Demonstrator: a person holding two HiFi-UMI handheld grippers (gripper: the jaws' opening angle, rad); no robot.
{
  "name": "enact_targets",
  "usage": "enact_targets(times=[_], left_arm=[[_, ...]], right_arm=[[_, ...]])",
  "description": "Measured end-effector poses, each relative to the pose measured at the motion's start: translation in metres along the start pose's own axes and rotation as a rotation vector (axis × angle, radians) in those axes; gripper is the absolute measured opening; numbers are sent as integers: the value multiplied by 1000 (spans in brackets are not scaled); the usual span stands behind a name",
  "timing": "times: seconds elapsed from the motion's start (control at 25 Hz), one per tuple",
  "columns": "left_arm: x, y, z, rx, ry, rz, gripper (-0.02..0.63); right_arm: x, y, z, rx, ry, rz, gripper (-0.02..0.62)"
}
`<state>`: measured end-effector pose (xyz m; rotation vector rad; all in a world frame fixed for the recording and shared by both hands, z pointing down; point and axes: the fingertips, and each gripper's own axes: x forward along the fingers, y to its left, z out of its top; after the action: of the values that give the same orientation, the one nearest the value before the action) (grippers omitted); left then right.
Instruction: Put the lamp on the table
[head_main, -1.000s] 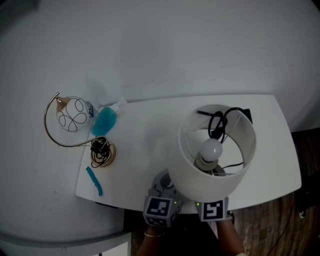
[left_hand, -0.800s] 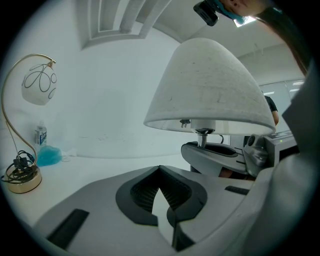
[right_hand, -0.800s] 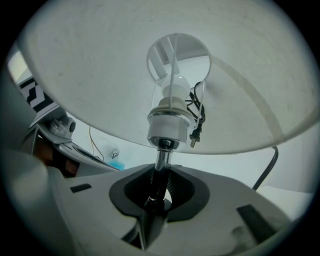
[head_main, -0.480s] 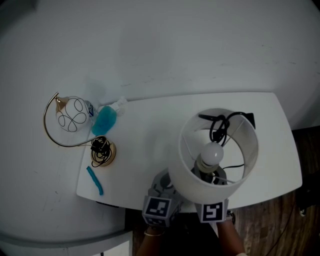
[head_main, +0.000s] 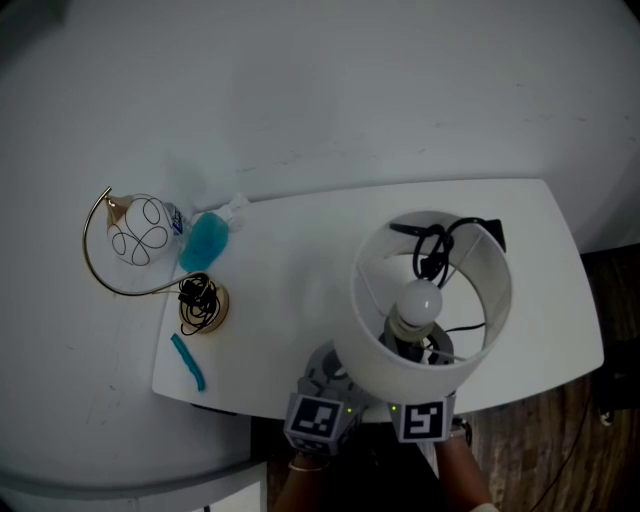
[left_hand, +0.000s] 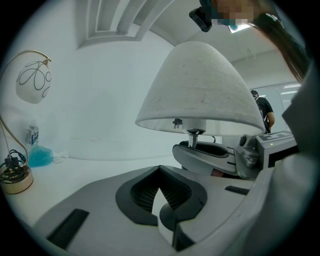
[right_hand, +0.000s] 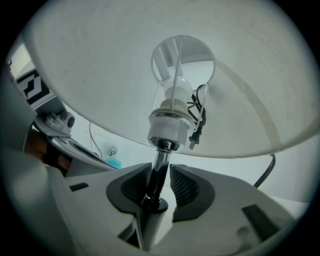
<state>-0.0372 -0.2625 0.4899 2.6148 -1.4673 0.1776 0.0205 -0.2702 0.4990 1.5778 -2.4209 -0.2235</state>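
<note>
Item: table lamp (head_main: 418, 300), upright near the white table's (head_main: 290, 270) front edge. Your right gripper (right_hand: 161, 187): jaws had just been opening, slack around the lamp stem (right_hand: 159, 167); placement looked nearly finished. Your left gripper (left_hand: 161, 195): jaws together, empty.

In the head view the lamp (head_main: 418, 300) hides its own base under its shade (head_main: 400, 370); the person's arms (head_main: 463, 482) run off the bottom edge. The print on the small bottle (left_hand: 33, 135) is too small to read.
</note>
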Motion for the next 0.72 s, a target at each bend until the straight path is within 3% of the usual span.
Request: enact_targets(times=[0.16,0.32,0.72], left_arm=[[-1,-3,1,6,-3,-14,6],[-2,-4,2,0,-7,-17,6],[-7,-2,0,-4,-5,-3,6]], right_arm=[[1,-3,8,3,-55,-16,127],[1,-9,33,69,-237,-67,129],[-7,-7,28,85,-226,-87,135]])
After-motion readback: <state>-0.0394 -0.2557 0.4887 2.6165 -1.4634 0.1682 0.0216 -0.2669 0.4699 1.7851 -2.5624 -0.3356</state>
